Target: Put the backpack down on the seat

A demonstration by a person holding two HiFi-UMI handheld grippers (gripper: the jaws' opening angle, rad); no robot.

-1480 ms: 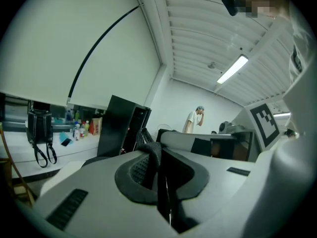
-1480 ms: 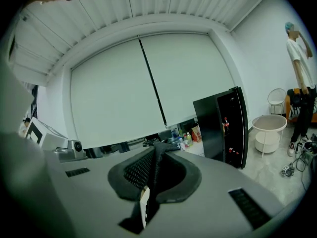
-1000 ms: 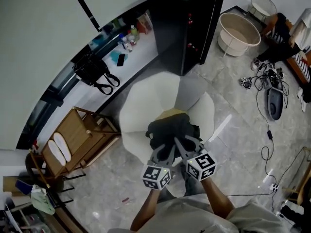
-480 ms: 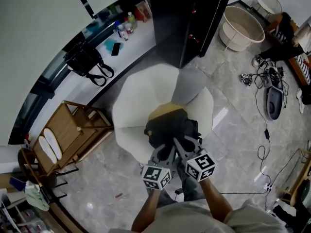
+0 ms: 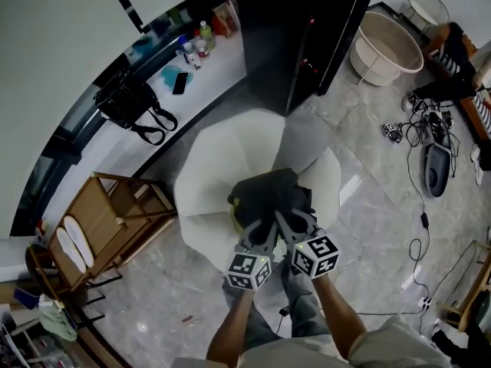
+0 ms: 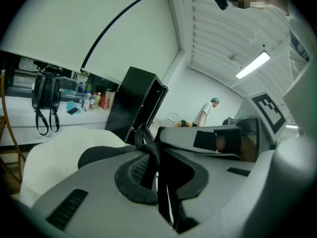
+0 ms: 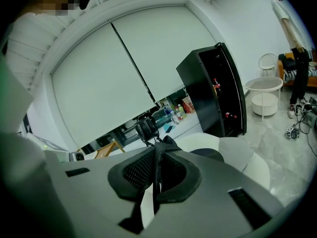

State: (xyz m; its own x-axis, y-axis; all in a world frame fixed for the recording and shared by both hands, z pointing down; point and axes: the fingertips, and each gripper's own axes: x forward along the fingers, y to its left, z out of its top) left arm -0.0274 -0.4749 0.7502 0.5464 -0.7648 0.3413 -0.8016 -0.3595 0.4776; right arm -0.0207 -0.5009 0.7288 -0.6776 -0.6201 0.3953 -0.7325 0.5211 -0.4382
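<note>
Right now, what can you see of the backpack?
The backpack is black, soft fabric, slumped and crumpled, with a yellowish patch at its near-left edge. It hangs over the white seat; whether it rests there can't be told. The left gripper and right gripper are each shut on a woven black strap of it.

The backpack [image 5: 268, 194] is matt black cloth, and its strap [image 6: 144, 137] is coarse woven webbing. The seat [image 5: 207, 167] looks smooth and matt white. The left tongs [image 6: 151, 152] and right tongs [image 7: 157, 155] have smooth matt grey plastic shells and black ribbed pads [image 6: 130, 182]. The floor [image 5: 376, 228] is glossy grey marbled stone. The cabinet [image 5: 307, 37] is glossy black, and the rack [image 5: 107, 217] is bare wood.
</note>
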